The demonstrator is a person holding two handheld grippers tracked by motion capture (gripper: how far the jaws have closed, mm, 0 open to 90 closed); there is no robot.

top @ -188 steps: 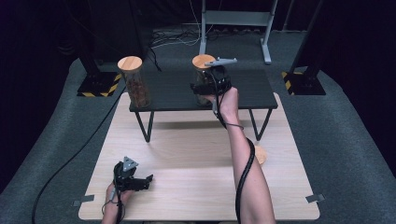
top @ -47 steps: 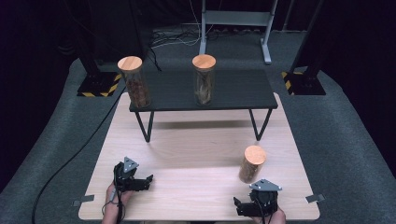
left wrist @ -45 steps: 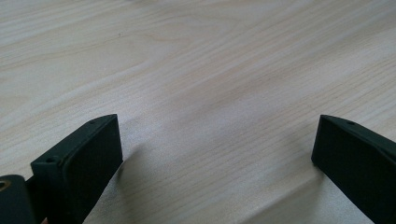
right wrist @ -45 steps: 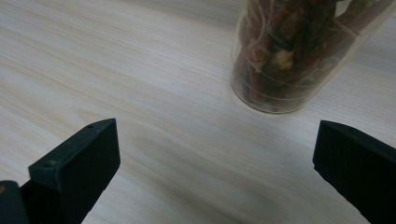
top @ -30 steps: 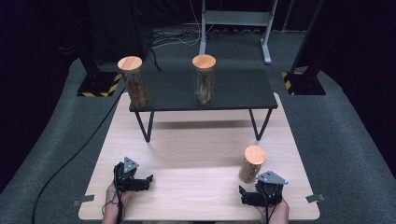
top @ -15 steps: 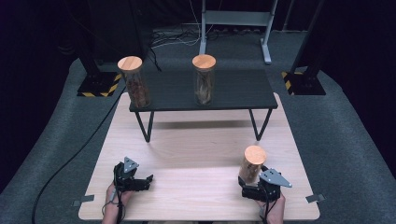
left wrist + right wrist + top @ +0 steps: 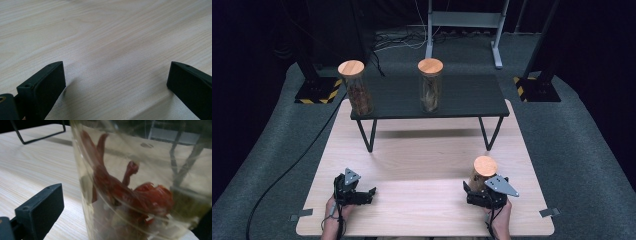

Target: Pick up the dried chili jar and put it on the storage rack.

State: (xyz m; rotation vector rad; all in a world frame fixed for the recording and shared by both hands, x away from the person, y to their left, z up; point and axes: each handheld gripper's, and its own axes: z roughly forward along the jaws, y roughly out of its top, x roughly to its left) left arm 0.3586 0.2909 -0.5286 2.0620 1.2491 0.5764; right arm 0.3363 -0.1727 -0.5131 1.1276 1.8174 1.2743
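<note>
With the glass jar (image 7: 482,174) at the lower right of the high view set between the parted jaws of the right gripper (image 7: 478,195), it should be centred before clamping, while the left gripper (image 7: 362,192) lies released.

The left gripper (image 7: 115,82) has its two black jaws set wide apart, one rising at the lower left, the other at the lower right. Between them lies bare pale wooden tabletop (image 7: 107,37), its grain running slantwise. Soft shadows spread beside each jaw. Nothing is held between them.
</note>
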